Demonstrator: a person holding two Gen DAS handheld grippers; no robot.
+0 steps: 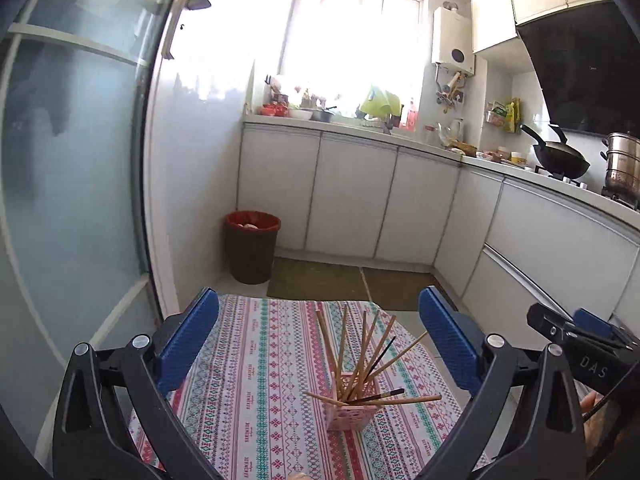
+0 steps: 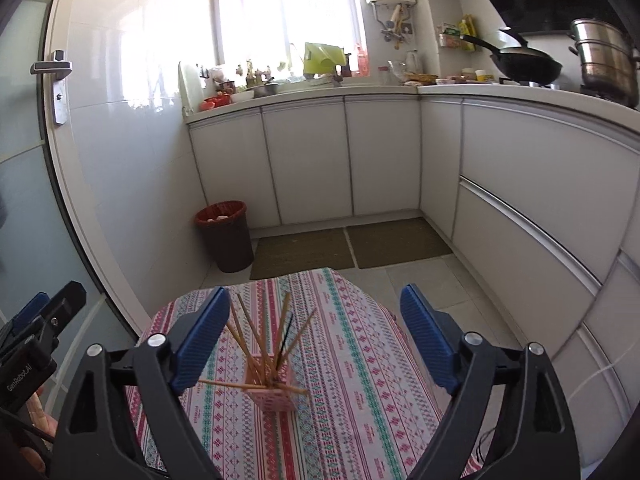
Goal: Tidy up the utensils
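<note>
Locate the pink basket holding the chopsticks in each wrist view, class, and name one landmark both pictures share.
Left wrist view: the pink basket stands low and just right of centre on the patterned tablecloth, between the open blue fingers.
Right wrist view: the pink basket sits low and left of centre, close to the left-hand finger.
Shared landmark: the red-rimmed bin on the floor by the wall.

A small kitchen lit by a bright window (image 2: pixel 288 12) on the far wall. White cabinets (image 2: pixel 308 160) run in an L under a pale countertop (image 2: pixel 320 90). White tiled walls, light floor tiles with two brown mats (image 2: pixel 348 246), and a dark bin with red liner (image 2: pixel 226 236) beside them. A black wok (image 2: pixel 524 66) sits at right.
</note>
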